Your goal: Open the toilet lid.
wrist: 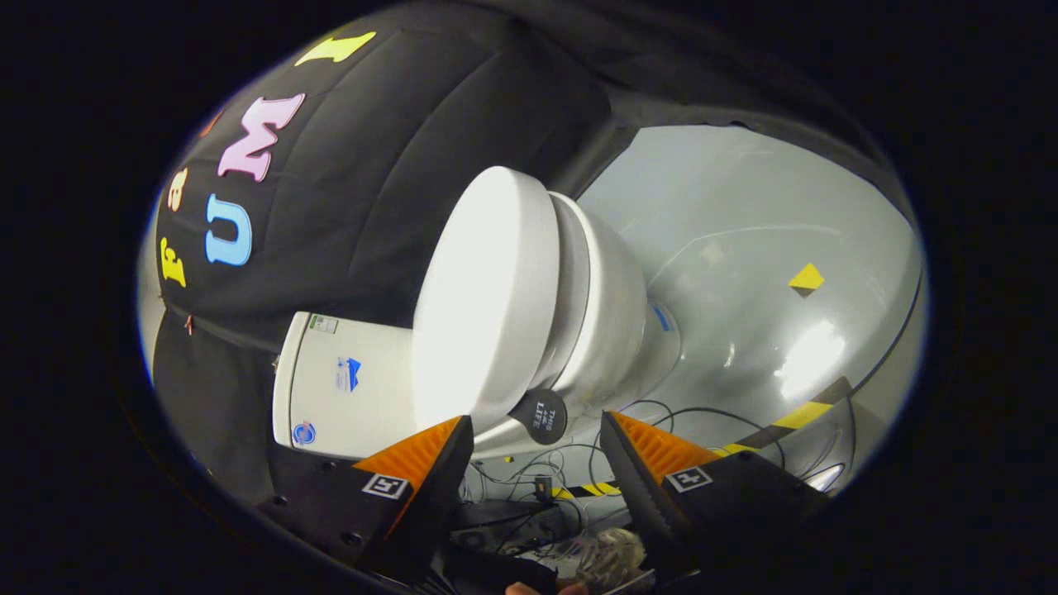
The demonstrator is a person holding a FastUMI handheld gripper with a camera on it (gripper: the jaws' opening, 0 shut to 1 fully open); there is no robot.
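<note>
Furthest left we see the cistern (347, 388), its flat front carrying a few small stickers, standing against the black cloth wall (397, 165). The tip of the left finger (430, 463) lies just below the cistern's lower corner.

Next comes the lid (488, 297), a broad white oval. It appears closed down on the seat (579, 289), which shows as a narrow band between the lid and the bowl (616, 330). The whole toilet appears rolled on its side in our tilted view.

The gripper (537, 430) has its fingers spread wide apart, with nothing held between them. The lid's front edge lies just beyond the left fingertip, and we cannot tell whether they touch. In the gap between the tips, just ahead, sits a small dark round tab (541, 416) with lettering, fixed at the lid's rim. The right finger (645, 463) stands apart from the toilet, below the bowl's base.

Behind the fingers we see loose cables (579, 463) trailing over the floor (744, 248). Further right, the glossy grey floor carries a yellow diamond marker (806, 279) and a strip of yellow-and-black tape (802, 415).
</note>
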